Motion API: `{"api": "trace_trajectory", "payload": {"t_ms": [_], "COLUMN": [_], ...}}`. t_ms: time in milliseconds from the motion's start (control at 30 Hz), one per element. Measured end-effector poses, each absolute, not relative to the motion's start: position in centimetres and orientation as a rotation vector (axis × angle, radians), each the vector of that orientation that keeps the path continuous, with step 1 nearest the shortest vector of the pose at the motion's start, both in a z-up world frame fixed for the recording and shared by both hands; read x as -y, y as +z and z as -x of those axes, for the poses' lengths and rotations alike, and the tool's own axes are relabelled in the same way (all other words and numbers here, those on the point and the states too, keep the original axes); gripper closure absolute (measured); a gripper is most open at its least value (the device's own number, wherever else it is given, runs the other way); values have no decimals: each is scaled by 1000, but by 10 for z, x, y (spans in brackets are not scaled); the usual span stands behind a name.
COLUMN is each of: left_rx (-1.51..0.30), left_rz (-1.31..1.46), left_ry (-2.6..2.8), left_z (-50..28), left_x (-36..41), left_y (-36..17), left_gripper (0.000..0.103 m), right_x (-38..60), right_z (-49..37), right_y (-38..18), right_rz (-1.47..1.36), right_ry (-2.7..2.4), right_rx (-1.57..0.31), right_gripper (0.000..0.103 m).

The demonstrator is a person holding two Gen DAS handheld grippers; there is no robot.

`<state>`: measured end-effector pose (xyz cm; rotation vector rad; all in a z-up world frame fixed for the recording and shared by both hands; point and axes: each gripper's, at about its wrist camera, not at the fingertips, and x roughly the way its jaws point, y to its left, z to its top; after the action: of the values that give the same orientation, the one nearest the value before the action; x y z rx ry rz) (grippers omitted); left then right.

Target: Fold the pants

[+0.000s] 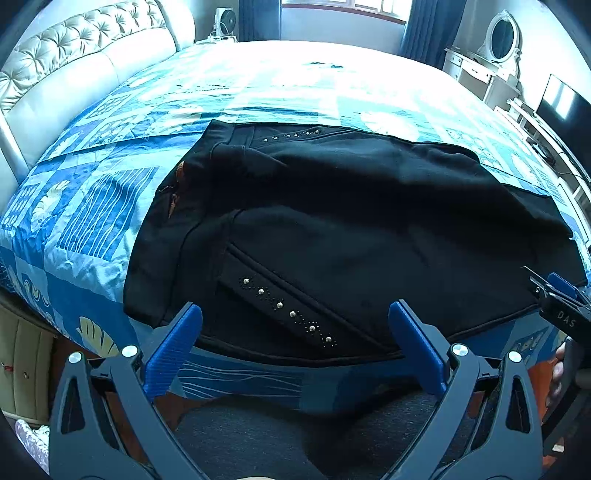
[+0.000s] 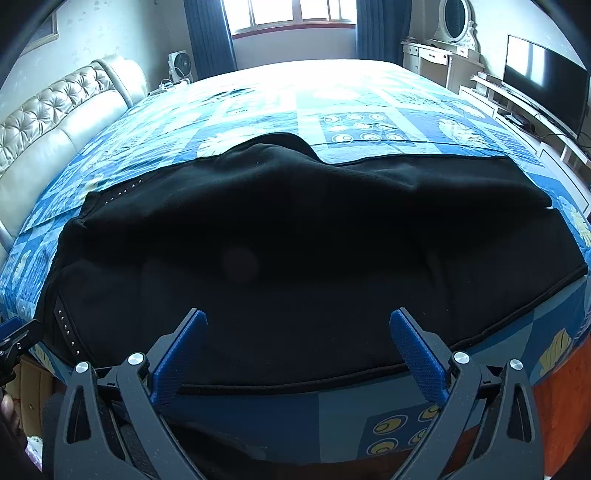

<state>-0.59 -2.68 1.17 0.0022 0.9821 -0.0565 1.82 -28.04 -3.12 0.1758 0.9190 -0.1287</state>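
Black pants (image 1: 332, 221) lie spread across the near part of a bed with a blue patterned cover (image 1: 92, 206), waistband to the left, studded pocket trims (image 1: 288, 310) showing. The left gripper (image 1: 295, 314) hangs open just over the pants' near hem at the waist end, nothing between its blue pads (image 1: 173, 350). The right gripper (image 2: 297, 321) is open too, above the near edge of the pants (image 2: 314, 240) further along the legs. The right gripper's tip (image 1: 557, 295) shows at the right edge of the left wrist view.
A padded cream headboard (image 1: 66, 66) runs along the left. A white dresser with an oval mirror (image 2: 454, 22) and a TV (image 2: 546, 85) on a low stand line the right wall. A window with blue curtains (image 2: 210, 33) and a fan (image 2: 179, 64) sit at the far end.
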Motion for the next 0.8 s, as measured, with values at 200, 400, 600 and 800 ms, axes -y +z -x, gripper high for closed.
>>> {"api": "trace_trajectory", "payload": {"t_ms": [200, 400, 600, 800], "left_rx": [-981, -981, -981, -980], "left_rz": [-1, -1, -8, -10], "left_ry": [-58, -59, -61, -60], "left_z": [7, 7, 7, 8], "left_x": [27, 26, 27, 27], "left_y": [12, 12, 11, 11], "left_gripper": [2, 2, 2, 2], "right_x": [280, 280, 278, 279], "right_z": [-18, -19, -19, -18], "right_y": [-32, -34, -34, -35], "right_rz": [-176, -177, -172, -173], "right_ry": [-130, -130, -126, -126], "right_rx": [-918, -923, -925, -925], "right_gripper": [4, 4, 4, 4]}}
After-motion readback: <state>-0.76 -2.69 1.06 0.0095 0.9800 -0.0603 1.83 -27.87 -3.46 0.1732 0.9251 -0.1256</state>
